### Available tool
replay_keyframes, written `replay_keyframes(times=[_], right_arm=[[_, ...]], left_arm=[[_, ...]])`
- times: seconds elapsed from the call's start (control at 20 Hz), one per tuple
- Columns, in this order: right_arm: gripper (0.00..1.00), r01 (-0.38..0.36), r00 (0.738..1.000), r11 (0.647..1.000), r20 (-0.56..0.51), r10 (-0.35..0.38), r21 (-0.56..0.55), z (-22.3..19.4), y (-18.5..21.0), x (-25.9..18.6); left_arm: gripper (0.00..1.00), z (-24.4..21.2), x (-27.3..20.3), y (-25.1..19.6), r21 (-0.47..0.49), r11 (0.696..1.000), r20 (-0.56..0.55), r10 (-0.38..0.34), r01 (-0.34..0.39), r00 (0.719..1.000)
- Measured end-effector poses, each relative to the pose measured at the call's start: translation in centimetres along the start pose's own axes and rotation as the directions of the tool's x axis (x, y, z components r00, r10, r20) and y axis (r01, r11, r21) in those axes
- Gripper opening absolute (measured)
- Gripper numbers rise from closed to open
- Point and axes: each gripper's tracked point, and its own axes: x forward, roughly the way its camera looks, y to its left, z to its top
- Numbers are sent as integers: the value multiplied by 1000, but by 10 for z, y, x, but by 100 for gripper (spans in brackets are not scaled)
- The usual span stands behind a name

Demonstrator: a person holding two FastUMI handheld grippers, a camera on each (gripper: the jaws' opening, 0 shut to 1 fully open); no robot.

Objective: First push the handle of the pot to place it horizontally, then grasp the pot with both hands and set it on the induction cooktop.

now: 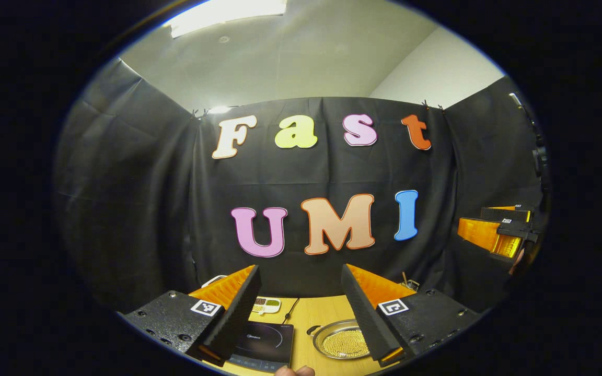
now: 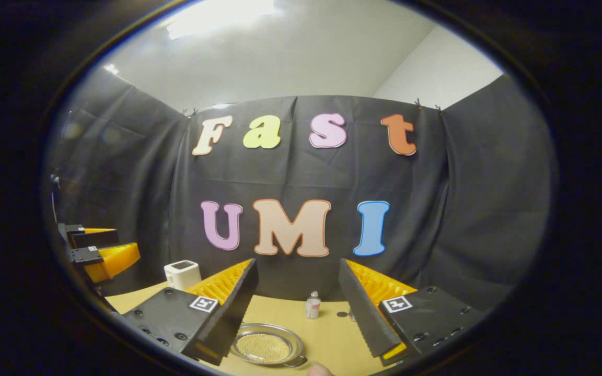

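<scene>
The pot (image 1: 340, 342) is a shallow metal pan holding small golden beads, and it stands on the wooden table (image 1: 322, 308). A small loop handle (image 1: 313, 330) sticks out on its left side in the left gripper view. The black induction cooktop (image 1: 262, 342) lies just left of the pot. My left gripper (image 1: 300, 269) is open and held above both, touching nothing. In the right gripper view the pot (image 2: 266, 344) sits below, between the fingers, its handle (image 2: 296, 361) toward the near right. My right gripper (image 2: 297, 261) is open, empty and above the table.
A small white dish (image 1: 266, 305) with compartments and a dark cable (image 1: 290, 310) lie behind the cooktop. A small bottle (image 2: 312, 305) stands behind the pot and a white box (image 2: 182, 274) at the table's far left. A fingertip (image 2: 319, 369) shows at the bottom edge.
</scene>
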Motion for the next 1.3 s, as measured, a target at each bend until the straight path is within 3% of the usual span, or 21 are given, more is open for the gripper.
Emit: replay_keyframes(times=[0.05, 0.1, 0.25, 0.35, 0.5, 0.55, 0.7, 1.05, 1.3], right_arm=[[98, 6, 1000, 1000, -3, -6, -2, -2, -2, -1], [89, 1, 1000, 1000, -2, -1, 2, -1, 0, 0], [77, -12, 1000, 1000, -17, 12, 5, -5, 3, 1], [75, -15, 1000, 1000, -24, 15, 2, -7, 6, -10], [37, -16, 1000, 1000, -14, 17, 19, -6, 7, 2], [34, -19, 999, 1000, -25, 20, 20, -11, 9, 4], [3, -14, 999, 999, -38, 16, 44, -15, 7, 4], [4, -63, 986, 995, -149, 74, 77, -49, 21, 9], [4, -38, 967, 989, -245, 73, 146, -82, 24, 12]], left_arm=[[91, -1, 0, 0, 0, 1000, -1, 1, -1, 1000], [93, -1, -1, 0, -2, 1000, -1, 2, -2, 1000], [91, -1, 0, 2, -4, 1000, -2, 4, -4, 1000], [93, -2, 0, 3, -2, 1000, -4, 5, -5, 1000], [93, -3, -2, 6, 0, 1000, -5, 8, -8, 1000], [93, -3, -1, 6, -2, 1000, -6, 7, -7, 1000], [93, -5, -2, 9, -1, 1000, -9, 10, -10, 1000], [94, -8, -6, 24, 11, 1000, -8, 7, -6, 1000], [92, -22, -9, 39, 6, 1000, -29, -18, 18, 999]])
